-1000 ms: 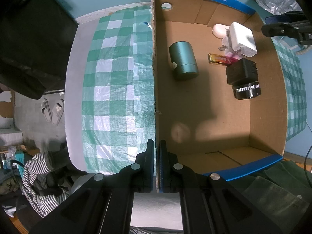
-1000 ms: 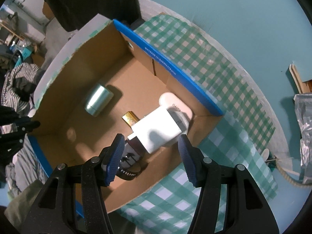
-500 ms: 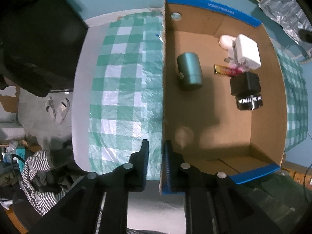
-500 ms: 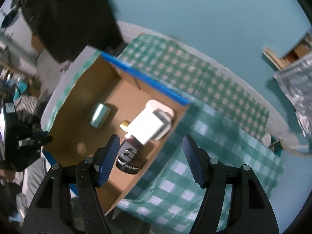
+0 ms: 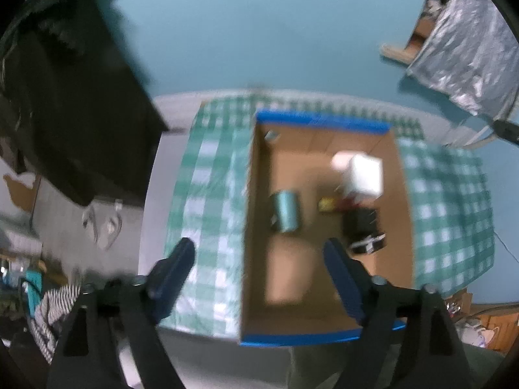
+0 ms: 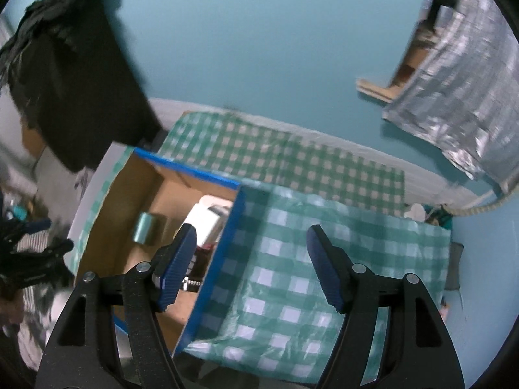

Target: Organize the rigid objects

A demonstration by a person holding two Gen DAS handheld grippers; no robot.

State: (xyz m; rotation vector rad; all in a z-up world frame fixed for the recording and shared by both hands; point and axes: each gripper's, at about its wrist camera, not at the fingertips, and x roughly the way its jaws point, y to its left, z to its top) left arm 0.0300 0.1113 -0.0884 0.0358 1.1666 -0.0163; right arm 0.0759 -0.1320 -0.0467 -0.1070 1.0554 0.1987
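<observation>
An open cardboard box [image 5: 256, 227] with blue edges stands on a green checked cloth [image 5: 207, 194]. Inside lie a teal cylinder [image 5: 285, 210], a white adapter [image 5: 365, 176], a black lens-like block [image 5: 365, 228] and a small yellow-and-red item [image 5: 329, 204]. My left gripper [image 5: 259, 261] is open and empty, high above the box's near end. My right gripper [image 6: 251, 259] is open and empty, above the box's right wall [image 6: 214, 259]. The right wrist view also shows the cylinder [image 6: 145, 230] and the adapter [image 6: 204, 223].
A teal floor surrounds the table. A dark cabinet [image 5: 65, 103] stands at the left, a silver foil sheet [image 5: 467, 42] at the upper right. Striped clothing [image 5: 48, 311] and sandals [image 5: 103, 227] lie on the floor at the left.
My left gripper let go of the box's left wall, opened wide and rose away. My right gripper also pulled up and back, staying open. The box and its contents look smaller.
</observation>
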